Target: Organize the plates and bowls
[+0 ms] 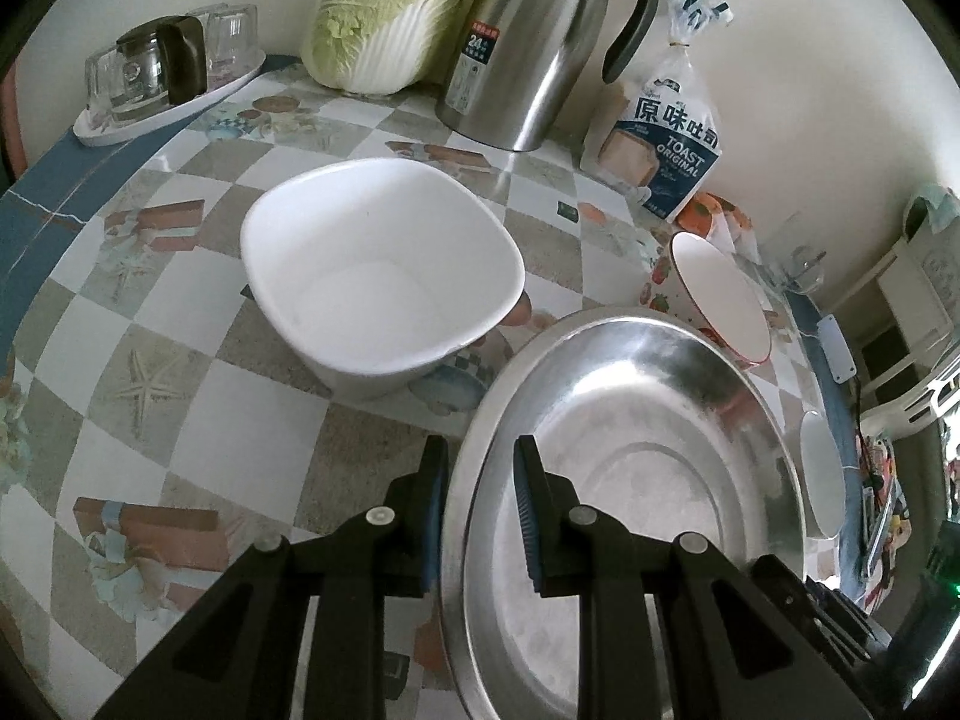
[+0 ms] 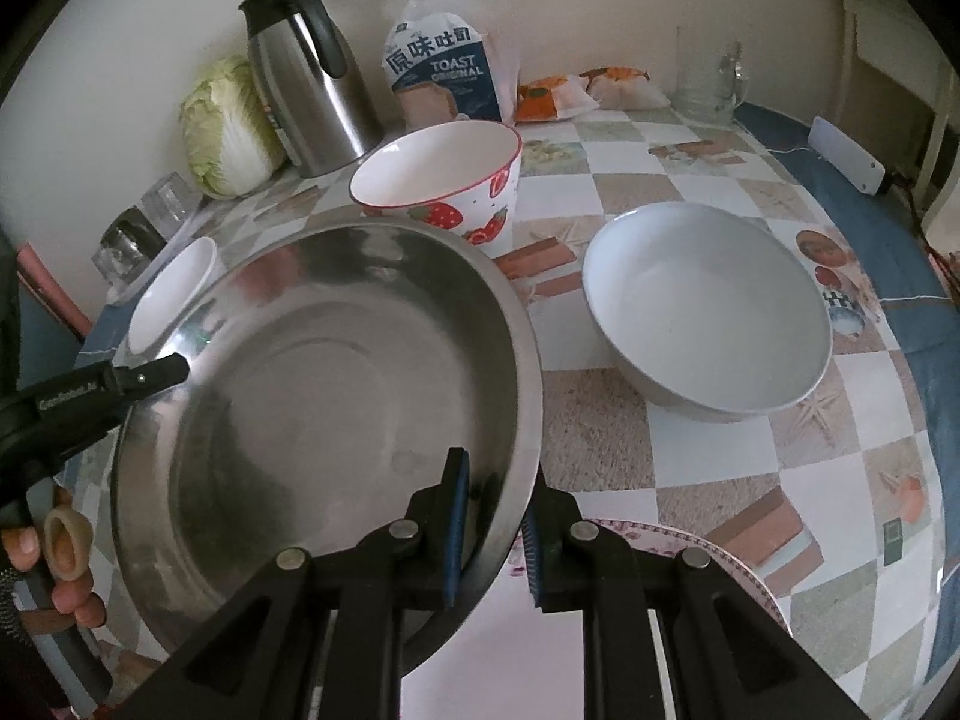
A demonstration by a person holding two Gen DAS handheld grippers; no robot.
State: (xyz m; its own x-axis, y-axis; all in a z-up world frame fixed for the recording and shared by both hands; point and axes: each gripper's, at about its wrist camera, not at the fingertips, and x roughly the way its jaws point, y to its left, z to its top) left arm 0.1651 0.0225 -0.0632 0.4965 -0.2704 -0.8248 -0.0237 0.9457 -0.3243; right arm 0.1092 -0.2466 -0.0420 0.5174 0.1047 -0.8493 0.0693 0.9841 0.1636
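A large steel basin (image 1: 630, 450) (image 2: 330, 372) is held by both grippers at opposite sides of its rim. My left gripper (image 1: 480, 450) is shut on its left rim, one pad inside and one outside. My right gripper (image 2: 498, 480) is shut on its right rim the same way. A white square bowl (image 1: 384, 276) (image 2: 174, 294) stands just beyond the basin's left side. A strawberry-patterned bowl (image 1: 720, 300) (image 2: 438, 174) sits behind the basin. A round white bowl (image 2: 708, 306) rests to the right. A floral-rimmed plate (image 2: 690, 546) lies under my right gripper.
Along the wall stand a steel thermos jug (image 1: 540, 42), a napa cabbage (image 1: 390, 18), a bag of toast (image 1: 666, 138) and a tray of glasses (image 1: 162, 78). A glass mug (image 2: 708, 78) and a white device (image 2: 846, 156) sit near the table's far right edge. A hand (image 2: 66, 570) grips the left tool.
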